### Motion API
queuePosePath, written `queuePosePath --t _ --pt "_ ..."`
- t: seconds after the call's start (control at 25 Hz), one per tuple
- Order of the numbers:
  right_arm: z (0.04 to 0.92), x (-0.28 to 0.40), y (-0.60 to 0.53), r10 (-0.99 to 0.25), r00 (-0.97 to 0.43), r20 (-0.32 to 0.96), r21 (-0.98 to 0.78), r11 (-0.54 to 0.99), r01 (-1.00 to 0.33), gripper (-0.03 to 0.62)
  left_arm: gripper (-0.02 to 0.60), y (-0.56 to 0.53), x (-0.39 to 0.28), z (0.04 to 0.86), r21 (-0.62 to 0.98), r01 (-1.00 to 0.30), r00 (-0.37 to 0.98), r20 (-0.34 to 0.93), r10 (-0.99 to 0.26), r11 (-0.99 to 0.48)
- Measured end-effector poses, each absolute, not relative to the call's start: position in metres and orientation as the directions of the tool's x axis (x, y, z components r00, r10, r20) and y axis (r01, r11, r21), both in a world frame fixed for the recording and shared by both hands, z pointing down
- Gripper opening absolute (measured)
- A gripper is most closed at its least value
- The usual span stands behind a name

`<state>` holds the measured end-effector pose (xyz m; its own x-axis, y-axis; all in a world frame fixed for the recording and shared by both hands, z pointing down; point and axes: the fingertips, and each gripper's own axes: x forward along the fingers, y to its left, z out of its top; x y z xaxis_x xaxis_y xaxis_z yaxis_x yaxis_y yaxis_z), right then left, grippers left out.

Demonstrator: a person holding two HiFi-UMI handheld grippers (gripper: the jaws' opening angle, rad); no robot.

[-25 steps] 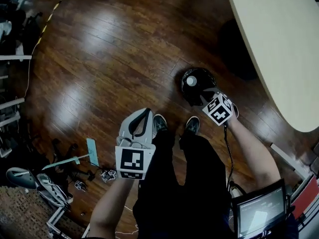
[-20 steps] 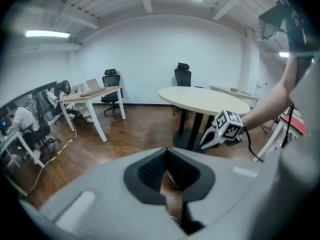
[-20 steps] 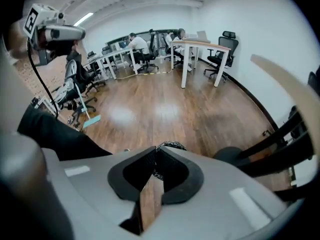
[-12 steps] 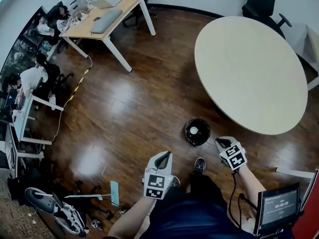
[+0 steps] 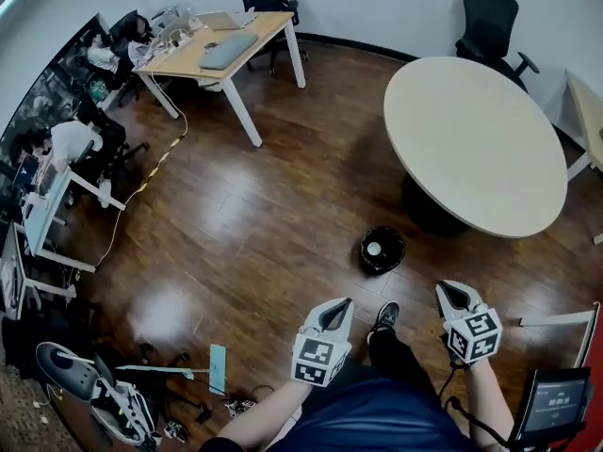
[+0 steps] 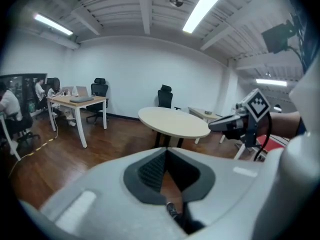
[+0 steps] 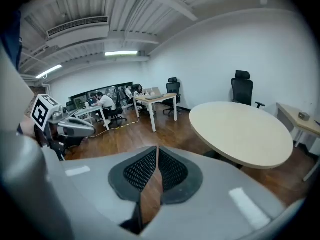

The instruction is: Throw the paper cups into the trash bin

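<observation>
Paper cup is lying inside the trash bin, showing as a small white round against the dark lining. It is too small to tell which end is facing up. No other cup is showing in any view.

Far left of the bin and well beyond it, a desk is standing by the wall. Nearer, to the left of the bin and on the person's side of it, the left gripper is hanging in the air. Its own view is showing its jaws meeting at the tips with nothing between them. A shoe is resting on the floor just on the person's side of the bin, between the two grippers.

On the right of the bin, again on the person's side, the right gripper is hovering. Its jaws have just been closing and are now touching at the tips, empty. Beyond the bin and to its right, the round table is standing.

So the bin is lying ahead of both grippers and between them, about equally near to each. With one cup in and both jaws empty, the task is looking finished, or the person is looking for another cup.
</observation>
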<state>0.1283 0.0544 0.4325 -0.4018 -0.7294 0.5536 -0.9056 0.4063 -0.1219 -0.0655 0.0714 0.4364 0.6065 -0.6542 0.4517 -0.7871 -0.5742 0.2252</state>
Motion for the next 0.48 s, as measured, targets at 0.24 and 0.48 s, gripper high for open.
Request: queuePosePath --t 0.24,0.48 --pt "0.396 0.111 0.088 -0.759 -0.421 0.497 -0.089 0.438 -0.895 0.021 0.003 0.105 -0.072 0.422 0.229 -0.783 0.613 0.44 -0.656 -0.578" --pt "0.367 0.1 0.097 -0.811 -0.444 0.382 -0.082 0.448 -0.89 0.02 0.003 0.117 -0.068 0.395 0.208 -0.827 0.561 0.38 -0.736 -0.523"
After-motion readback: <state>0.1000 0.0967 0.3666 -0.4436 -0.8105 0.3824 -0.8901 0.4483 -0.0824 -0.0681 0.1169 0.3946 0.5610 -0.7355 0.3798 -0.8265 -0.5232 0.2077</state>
